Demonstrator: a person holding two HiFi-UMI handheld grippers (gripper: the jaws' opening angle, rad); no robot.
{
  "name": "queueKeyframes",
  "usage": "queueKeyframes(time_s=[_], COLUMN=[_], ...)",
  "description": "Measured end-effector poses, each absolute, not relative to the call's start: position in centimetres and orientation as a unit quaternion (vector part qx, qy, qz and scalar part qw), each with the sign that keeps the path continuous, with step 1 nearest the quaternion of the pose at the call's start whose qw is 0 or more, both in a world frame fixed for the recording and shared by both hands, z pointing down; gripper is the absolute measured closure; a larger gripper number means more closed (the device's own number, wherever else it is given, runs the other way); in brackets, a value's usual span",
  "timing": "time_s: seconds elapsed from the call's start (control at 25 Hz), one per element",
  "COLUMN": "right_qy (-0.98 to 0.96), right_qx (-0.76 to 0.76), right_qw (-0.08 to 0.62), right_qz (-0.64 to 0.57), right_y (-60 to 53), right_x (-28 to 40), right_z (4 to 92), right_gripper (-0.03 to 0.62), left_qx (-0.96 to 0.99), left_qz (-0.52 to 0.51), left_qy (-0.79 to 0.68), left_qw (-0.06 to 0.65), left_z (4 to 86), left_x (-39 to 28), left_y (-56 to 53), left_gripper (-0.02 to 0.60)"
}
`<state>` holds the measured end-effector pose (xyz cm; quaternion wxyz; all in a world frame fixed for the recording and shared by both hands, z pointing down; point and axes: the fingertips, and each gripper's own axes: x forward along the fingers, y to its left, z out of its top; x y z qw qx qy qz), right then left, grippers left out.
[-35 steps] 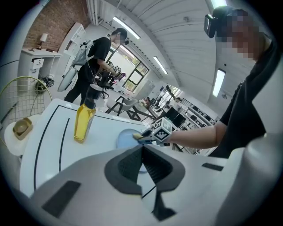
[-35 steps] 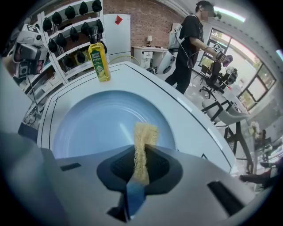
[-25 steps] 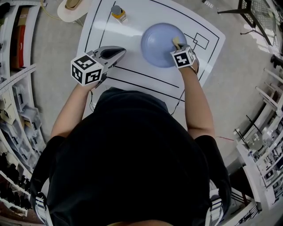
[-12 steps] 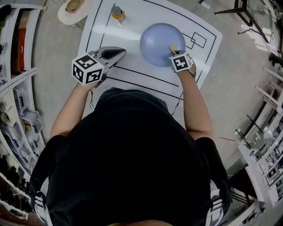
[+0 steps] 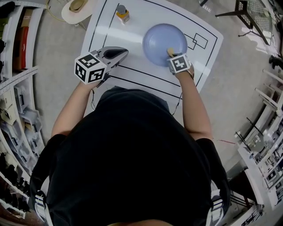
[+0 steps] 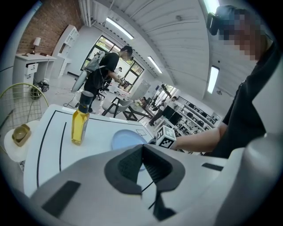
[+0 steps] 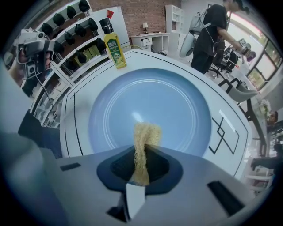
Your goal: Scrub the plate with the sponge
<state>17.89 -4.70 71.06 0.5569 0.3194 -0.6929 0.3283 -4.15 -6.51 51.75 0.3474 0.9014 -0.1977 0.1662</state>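
Observation:
A pale blue plate (image 5: 162,42) (image 7: 150,110) lies on the white table (image 5: 132,26). My right gripper (image 5: 171,54) (image 7: 142,152) is shut on a tan fibrous sponge (image 7: 143,141) (image 5: 170,51), which sticks out over the plate's near rim on its right side. My left gripper (image 5: 116,54) (image 6: 142,165) hovers to the left of the plate, shut with nothing between its jaws. In the left gripper view the plate (image 6: 126,140) shows beyond the jaws, with the right gripper's marker cube (image 6: 165,137) beside it.
A yellow oil bottle (image 5: 122,13) (image 6: 80,121) (image 7: 113,46) stands at the table's far side. Black lines and a small square outline (image 5: 200,40) mark the table top. A round stool with a bowl (image 5: 76,8) sits off the far left corner. Shelving runs along both sides; other people stand beyond.
My right gripper with the sponge has slid left and nearer across the plate, toward its near rim. The left gripper has stayed put.

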Motion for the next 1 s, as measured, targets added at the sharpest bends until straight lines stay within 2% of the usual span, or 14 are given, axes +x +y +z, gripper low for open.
queueKeyframes(time_s=[0.6,1.0], right_qy=[-0.719,-0.746], right_qx=[0.249,0.224], right_qw=[0.551,0.542], right_qz=[0.343,0.317], right_y=[-1.8,-3.8], right_x=[12.1,7.8], right_z=[71.7,71.5], right_gripper=[0.557,0.557], left_qx=[0.897,0.895], left_qz=[0.167,0.174], left_qy=[-0.211,-0.213], left_qw=[0.351,0.351], left_z=[52.0,52.0], left_x=[-5.1,-5.4], left_y=[-5.8,-5.2], left_gripper=[0.574,0.574])
